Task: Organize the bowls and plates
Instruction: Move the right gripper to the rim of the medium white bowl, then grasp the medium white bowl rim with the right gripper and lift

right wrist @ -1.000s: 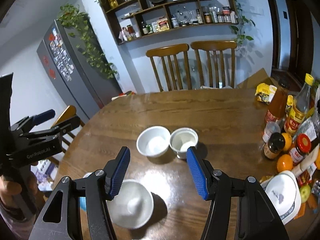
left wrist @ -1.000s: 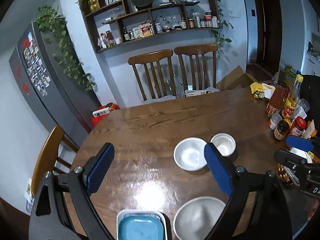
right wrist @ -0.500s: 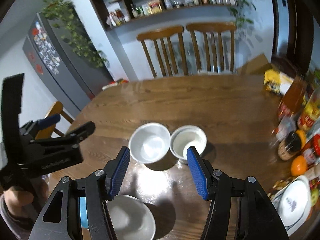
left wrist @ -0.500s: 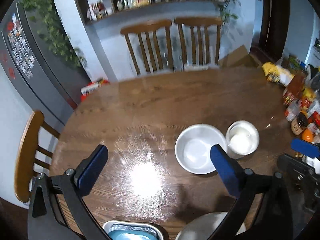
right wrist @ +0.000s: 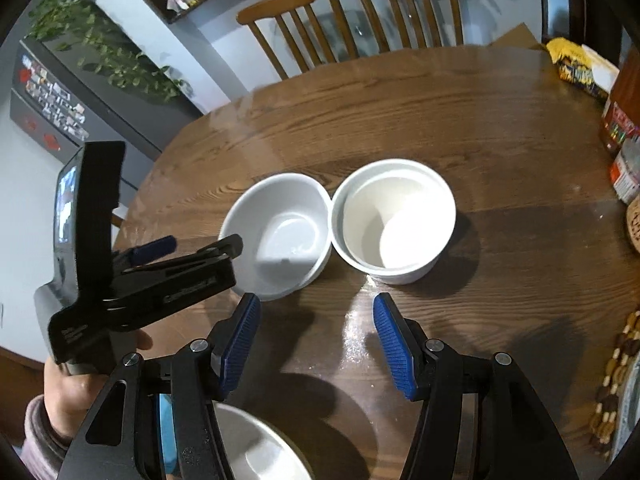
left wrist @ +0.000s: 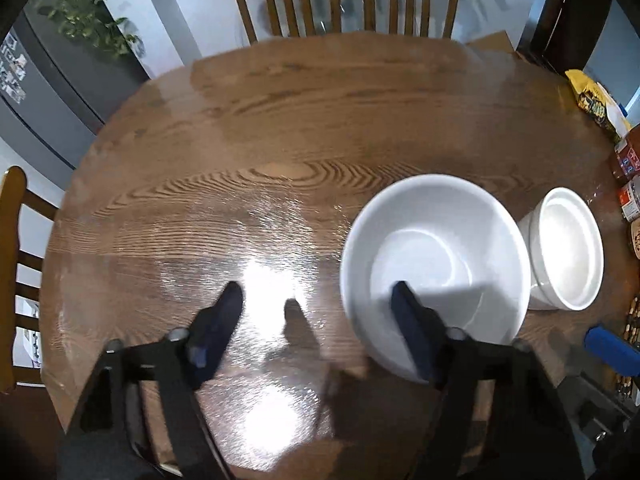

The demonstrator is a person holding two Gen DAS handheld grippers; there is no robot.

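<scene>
Two white bowls sit side by side on the wooden table (left wrist: 280, 120): a wide shallow bowl (left wrist: 432, 264) (right wrist: 280, 232) and a smaller, deeper bowl (left wrist: 564, 248) (right wrist: 394, 216). My left gripper (left wrist: 316, 300) (right wrist: 202, 244) points steeply down and straddles the wide bowl's near rim. One finger is inside the bowl and the other stands over the bare table. Its jaws are closing, and the pads stand apart from the rim. My right gripper (right wrist: 316, 304) hovers open just in front of the two bowls with nothing between its fingers.
A metal bowl (right wrist: 256, 448) and a blue tray (right wrist: 166, 436) lie under my right gripper at the near edge. Bottles and jars (right wrist: 620, 120), a snack bag (right wrist: 576, 68) and a beaded mat (right wrist: 616, 392) crowd the right side. Two wooden chairs (right wrist: 352, 12) stand behind the table.
Both grippers have sunk toward the table and tipped downward. The left jaws have narrowed and now stand over the wide bowl's rim. The bowls have not moved.
</scene>
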